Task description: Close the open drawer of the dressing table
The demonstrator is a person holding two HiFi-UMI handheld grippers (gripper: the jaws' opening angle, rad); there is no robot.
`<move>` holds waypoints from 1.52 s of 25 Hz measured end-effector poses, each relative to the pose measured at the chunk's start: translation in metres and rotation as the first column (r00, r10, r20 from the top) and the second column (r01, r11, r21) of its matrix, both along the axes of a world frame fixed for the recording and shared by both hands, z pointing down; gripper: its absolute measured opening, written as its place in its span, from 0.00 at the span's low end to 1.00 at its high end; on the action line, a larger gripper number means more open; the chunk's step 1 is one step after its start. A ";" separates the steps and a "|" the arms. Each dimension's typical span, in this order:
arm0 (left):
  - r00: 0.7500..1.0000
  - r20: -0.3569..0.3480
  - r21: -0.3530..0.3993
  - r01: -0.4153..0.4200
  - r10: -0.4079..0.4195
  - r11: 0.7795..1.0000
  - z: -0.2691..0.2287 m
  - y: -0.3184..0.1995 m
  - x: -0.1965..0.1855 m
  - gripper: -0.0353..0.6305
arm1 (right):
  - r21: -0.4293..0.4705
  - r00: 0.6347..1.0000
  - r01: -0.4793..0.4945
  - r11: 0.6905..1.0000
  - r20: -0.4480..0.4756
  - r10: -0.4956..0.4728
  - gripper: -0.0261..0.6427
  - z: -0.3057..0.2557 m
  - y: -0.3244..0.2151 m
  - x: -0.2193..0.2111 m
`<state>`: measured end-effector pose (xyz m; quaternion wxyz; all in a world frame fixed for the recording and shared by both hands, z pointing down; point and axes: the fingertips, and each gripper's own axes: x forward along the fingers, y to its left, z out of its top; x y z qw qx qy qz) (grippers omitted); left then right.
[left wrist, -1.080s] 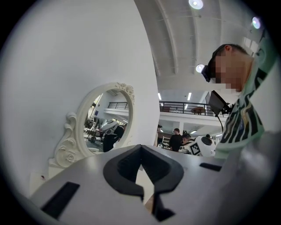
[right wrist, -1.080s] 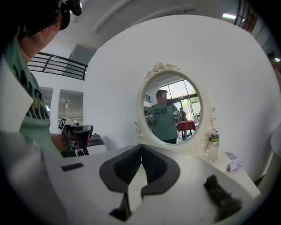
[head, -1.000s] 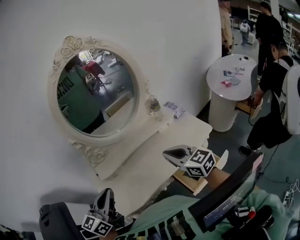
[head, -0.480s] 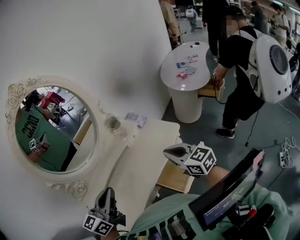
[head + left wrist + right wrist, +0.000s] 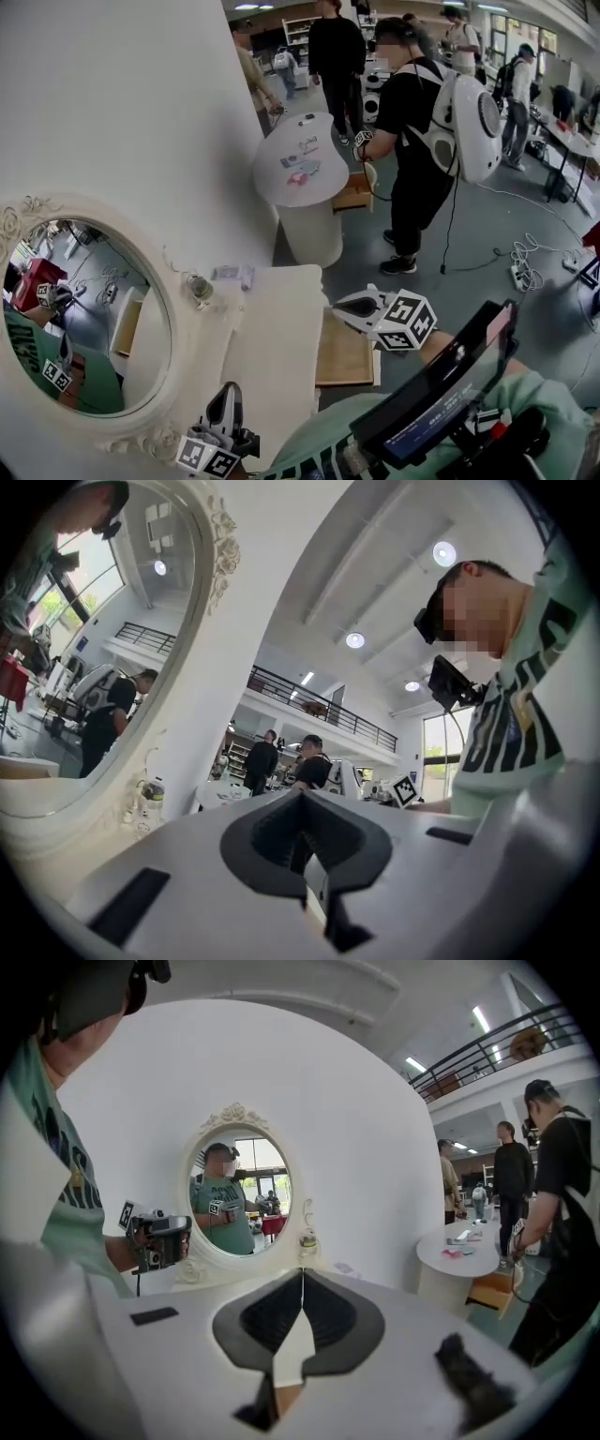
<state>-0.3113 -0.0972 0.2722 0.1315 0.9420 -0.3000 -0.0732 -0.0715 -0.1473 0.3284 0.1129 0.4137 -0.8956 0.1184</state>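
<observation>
In the head view the dressing table point(image 5: 267, 342) fills the lower middle, and its wooden drawer point(image 5: 343, 354) stands pulled out at the desk's 3 o'clock side. Nothing of the closing is done yet, and the whole push is left. The right gripper point(image 5: 343, 306) hovers at the drawer's 12 o'clock edge, near it but with no contact to be seen. The left gripper point(image 5: 228, 401) sits at the picture's 7 o'clock, over the desk's near end and well apart from the drawer.

In the left gripper view the left gripper point(image 5: 302, 803) has its jaws clenched together with nothing between them. The oval mirror point(image 5: 103, 639) lies at 10 o'clock.

In the right gripper view the right gripper point(image 5: 302, 1286) is likewise clenched and empty, its jaws meeting in a thin line. It points at the mirror point(image 5: 237, 1194) at 11 o'clock. The drawer cannot be made out for sure here.
</observation>
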 end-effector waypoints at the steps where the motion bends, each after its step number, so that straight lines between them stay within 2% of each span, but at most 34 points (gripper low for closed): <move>1: 1.000 -0.003 0.005 -0.027 0.027 1.000 0.002 -0.001 -0.004 0.05 | -0.006 1.000 -0.015 1.000 -0.018 0.015 0.06 -0.001 0.002 -0.005; 5: 0.992 0.029 0.008 -0.126 0.126 0.992 0.020 -0.002 -0.006 0.05 | -0.046 0.996 -0.058 0.997 -0.072 0.055 0.06 0.000 0.014 -0.017; 8: 0.986 0.024 -0.023 -0.164 0.164 0.986 0.033 -0.002 0.013 0.05 | -0.059 0.994 -0.088 0.994 -0.063 0.084 0.06 0.002 0.023 -0.002; 10: 0.982 0.026 -0.032 -0.184 0.185 0.982 0.037 0.002 0.041 0.05 | -0.052 0.994 -0.104 0.993 -0.050 0.101 0.06 0.004 0.030 0.023; 13: 0.979 0.064 -0.032 -0.193 0.195 0.981 0.043 0.011 0.089 0.05 | -0.054 0.994 -0.109 0.993 -0.030 0.107 0.06 0.017 0.043 0.070; 16: 0.986 0.040 -0.096 -0.155 0.159 0.983 0.059 0.010 0.133 0.05 | -0.084 0.994 -0.108 0.991 0.002 0.109 0.06 0.042 0.052 0.115; 18: 0.987 0.013 -0.135 -0.158 0.161 0.978 0.071 0.005 0.167 0.05 | -0.072 0.994 -0.103 0.992 0.014 0.104 0.06 0.052 0.045 0.143; 22: 0.979 0.063 -0.208 -0.175 0.192 0.962 0.094 0.013 0.217 0.05 | -0.117 0.994 -0.086 0.989 0.058 0.094 0.06 0.081 0.043 0.176; 25: 0.973 0.094 -0.228 -0.185 0.211 0.956 0.101 0.015 0.232 0.05 | -0.141 0.993 -0.084 0.986 0.075 0.095 0.06 0.101 0.046 0.183; 28: 0.969 0.114 -0.233 -0.190 0.221 0.954 0.109 0.009 0.237 0.05 | -0.131 0.994 -0.082 0.988 0.055 0.090 0.06 0.113 0.043 0.185; 33: 0.957 0.144 -0.257 -0.209 0.251 0.944 0.134 0.003 0.244 0.05 | -0.101 0.996 -0.083 0.991 -0.037 0.080 0.06 0.136 0.037 0.189; 36: 0.948 0.158 -0.277 -0.227 0.277 0.934 0.152 0.002 0.251 0.05 | -0.121 0.994 -0.066 0.990 -0.090 0.055 0.07 0.162 0.037 0.189; 38: 0.942 0.168 -0.286 -0.235 0.291 0.929 0.165 0.002 0.256 0.05 | -0.151 0.991 -0.044 0.988 -0.133 0.024 0.11 0.185 0.040 0.189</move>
